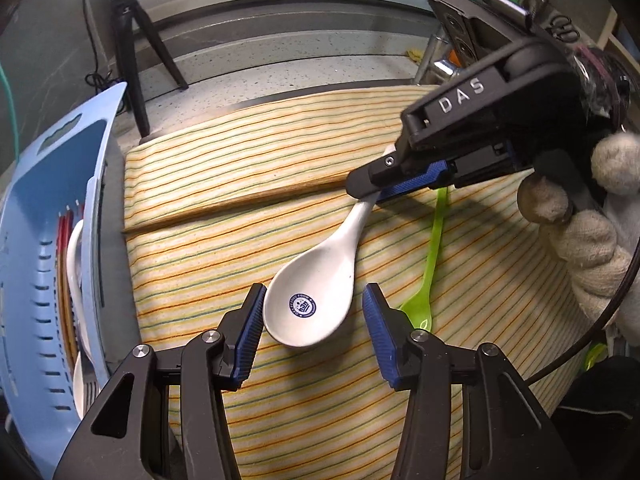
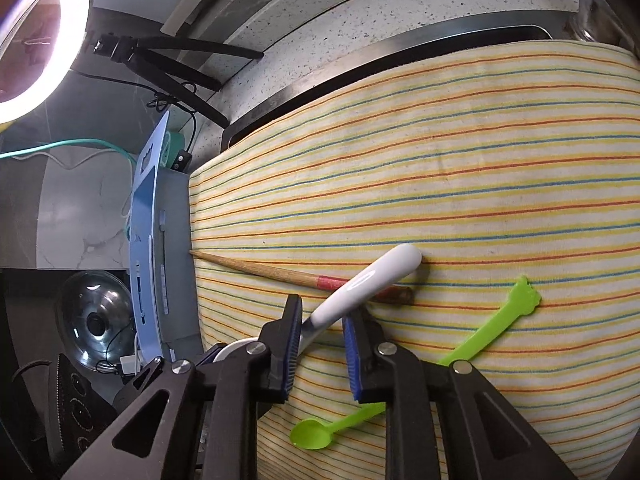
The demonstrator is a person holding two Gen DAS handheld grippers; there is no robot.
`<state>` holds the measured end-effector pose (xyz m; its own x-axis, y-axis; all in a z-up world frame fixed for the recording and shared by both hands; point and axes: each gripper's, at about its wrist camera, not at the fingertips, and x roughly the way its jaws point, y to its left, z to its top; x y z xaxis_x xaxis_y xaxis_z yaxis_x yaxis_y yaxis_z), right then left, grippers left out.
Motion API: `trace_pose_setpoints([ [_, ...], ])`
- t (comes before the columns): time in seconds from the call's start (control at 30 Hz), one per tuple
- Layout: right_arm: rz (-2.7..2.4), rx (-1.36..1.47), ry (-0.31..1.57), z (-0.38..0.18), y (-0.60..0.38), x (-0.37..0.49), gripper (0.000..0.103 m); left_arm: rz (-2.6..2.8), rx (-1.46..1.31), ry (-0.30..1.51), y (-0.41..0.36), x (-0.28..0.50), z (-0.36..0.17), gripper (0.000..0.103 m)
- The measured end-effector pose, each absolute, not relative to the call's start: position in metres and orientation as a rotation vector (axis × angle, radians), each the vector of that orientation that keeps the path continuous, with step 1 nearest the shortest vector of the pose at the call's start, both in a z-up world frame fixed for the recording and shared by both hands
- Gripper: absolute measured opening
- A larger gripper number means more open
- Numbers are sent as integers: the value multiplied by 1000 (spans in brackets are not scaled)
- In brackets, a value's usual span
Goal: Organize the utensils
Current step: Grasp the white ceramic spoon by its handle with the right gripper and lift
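Note:
A white ceramic spoon [image 1: 320,264] with a blue mark in its bowl lies tilted on the striped cloth [image 1: 280,144]. My left gripper [image 1: 315,290] is open, its blue pads on either side of the bowl; the right pad stands clear of it. My right gripper [image 1: 362,190], held by a gloved hand [image 1: 580,240], is shut on the spoon's handle. In the right wrist view the handle [image 2: 384,272] runs up between that gripper's [image 2: 323,314] pads. A green plastic spoon [image 1: 434,240] [image 2: 488,332] and a wooden chopstick [image 1: 240,204] [image 2: 264,272] lie on the cloth.
A blue slotted basket [image 1: 48,216] [image 2: 146,216] stands at the cloth's left edge, with red-tipped chopsticks and a white spoon [image 1: 76,248] inside. A black tripod [image 1: 132,40] stands behind on the speckled counter. A ring light [image 2: 60,40] and a glass pot lid [image 2: 94,320] are at the left.

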<state>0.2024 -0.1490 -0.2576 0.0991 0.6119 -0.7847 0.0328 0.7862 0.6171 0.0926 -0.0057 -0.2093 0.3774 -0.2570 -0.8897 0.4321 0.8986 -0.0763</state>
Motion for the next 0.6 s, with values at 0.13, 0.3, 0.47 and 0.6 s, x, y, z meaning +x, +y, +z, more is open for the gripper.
trace_pose_setpoints([
  [0.13, 470, 561, 1426, -257, -149, 202, 17, -442, 207, 1094, -9, 91, -211, 41],
  [0.3, 485, 598, 1433, -253, -154, 197, 15, -444, 170, 1084, -5, 83, -208, 41],
  [0.47, 505, 597, 1419, -241, -151, 188, 14, -432, 149, 1054, 0, 69, -198, 41],
  [0.6, 549, 581, 1394, -222, -140, 186, 13, -411, 102, 1018, 14, 62, -182, 41],
])
